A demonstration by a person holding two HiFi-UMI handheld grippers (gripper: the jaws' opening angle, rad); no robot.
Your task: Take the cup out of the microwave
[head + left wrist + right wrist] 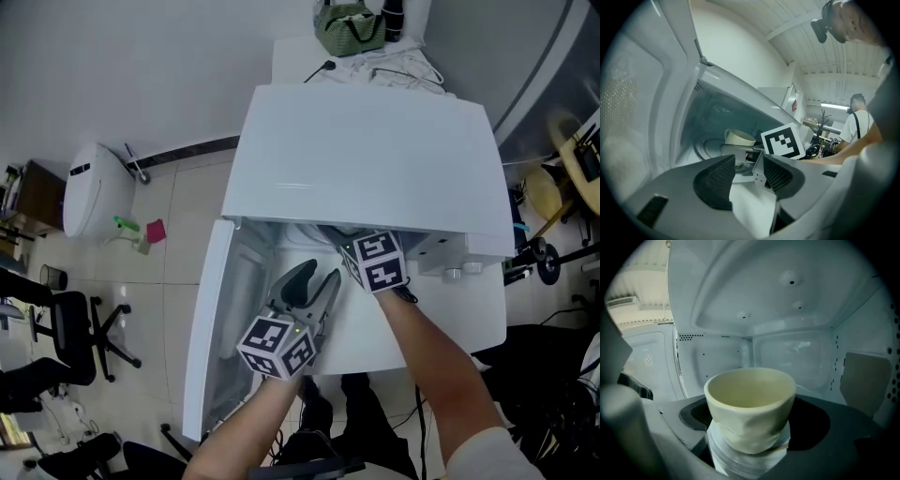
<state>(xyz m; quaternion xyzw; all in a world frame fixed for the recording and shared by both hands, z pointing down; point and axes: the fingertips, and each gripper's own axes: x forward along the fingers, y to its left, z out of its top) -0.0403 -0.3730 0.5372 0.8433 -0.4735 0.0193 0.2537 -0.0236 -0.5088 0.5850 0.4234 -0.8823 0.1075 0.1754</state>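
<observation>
Straddling cup (pixel 750 399), right tool (pixel 752 422) spread; cup hidden in head view; left tool (pixel 746 168) spread.

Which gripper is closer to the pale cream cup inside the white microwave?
Right. The right gripper is inside, open jaws flanking the cream cup; the left gripper hangs outside by the open door.

Hand-held rig seen from the head view: the left gripper (pixel 314 277), at 7 o'clock, has curved grey jaws lined with black, mesh-textured pads (pixel 717 180) and carries a white marker cube (pixel 277 345) printed with black squares. The right gripper (pixel 752 420), dark grey, bears a second marker cube (pixel 380 261) near centre. A pale short sleeve (pixel 483 455) shows at 5 o'clock.
</observation>
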